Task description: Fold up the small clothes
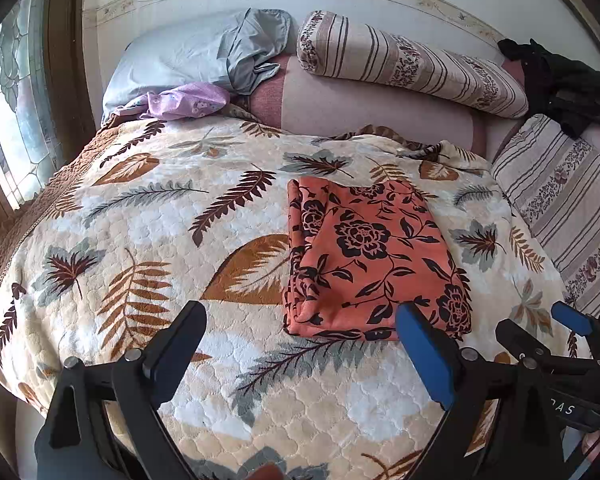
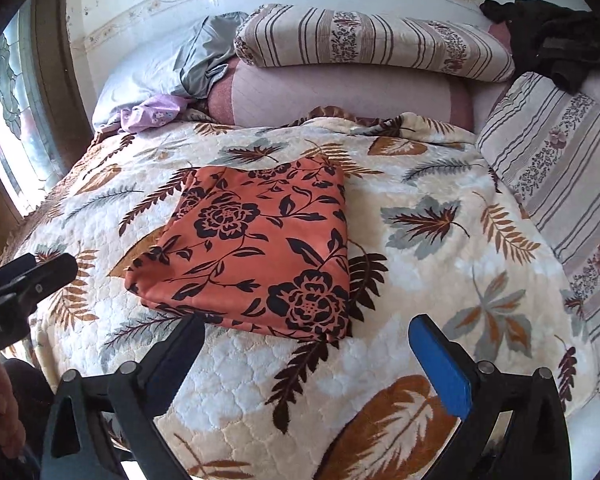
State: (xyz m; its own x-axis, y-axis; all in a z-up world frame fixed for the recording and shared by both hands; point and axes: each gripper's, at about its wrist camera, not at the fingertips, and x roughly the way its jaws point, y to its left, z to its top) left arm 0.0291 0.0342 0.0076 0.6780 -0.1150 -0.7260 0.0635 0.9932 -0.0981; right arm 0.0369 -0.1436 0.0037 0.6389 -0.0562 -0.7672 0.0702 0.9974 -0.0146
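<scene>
one folded orange cloth on quilt.

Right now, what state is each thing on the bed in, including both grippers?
Orange floral cloth: folded flat on the blanket, untouched.
Left gripper: open, empty.
Right gripper: open, empty.
Leaf-print blanket: spread over the bed.
Purple garment: crumpled by the pillow.
Black garment: heaped, unfolded.

Orange black-floral garment, folded rect., flat on leaf-print blanket
</scene>
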